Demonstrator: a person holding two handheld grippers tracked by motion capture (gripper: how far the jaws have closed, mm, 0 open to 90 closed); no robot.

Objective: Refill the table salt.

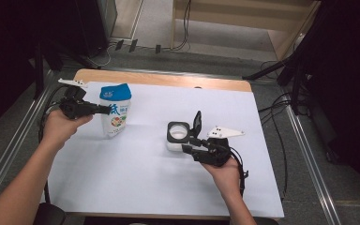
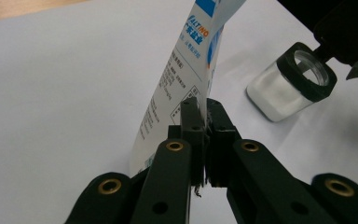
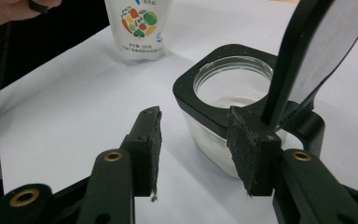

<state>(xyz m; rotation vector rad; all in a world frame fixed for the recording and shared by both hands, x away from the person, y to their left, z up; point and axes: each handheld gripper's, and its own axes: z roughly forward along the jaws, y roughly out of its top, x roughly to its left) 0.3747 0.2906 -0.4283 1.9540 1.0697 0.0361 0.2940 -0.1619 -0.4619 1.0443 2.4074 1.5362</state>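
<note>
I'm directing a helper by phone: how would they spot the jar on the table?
On the white sheet covering the table, look right of centre. The glass jar stands there, unlike the tall blue-topped pouch: squat, with a black square collar and flipped-up lid.

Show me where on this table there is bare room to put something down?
The widest bare stretch of the white table cover lies along the near edge, between the two forearms. Another runs along the far edge behind the glass jar. The far right corner is bare too. It is crowded between the upright pouch, pinched by the left gripper, and the jar, by the right gripper.
</note>
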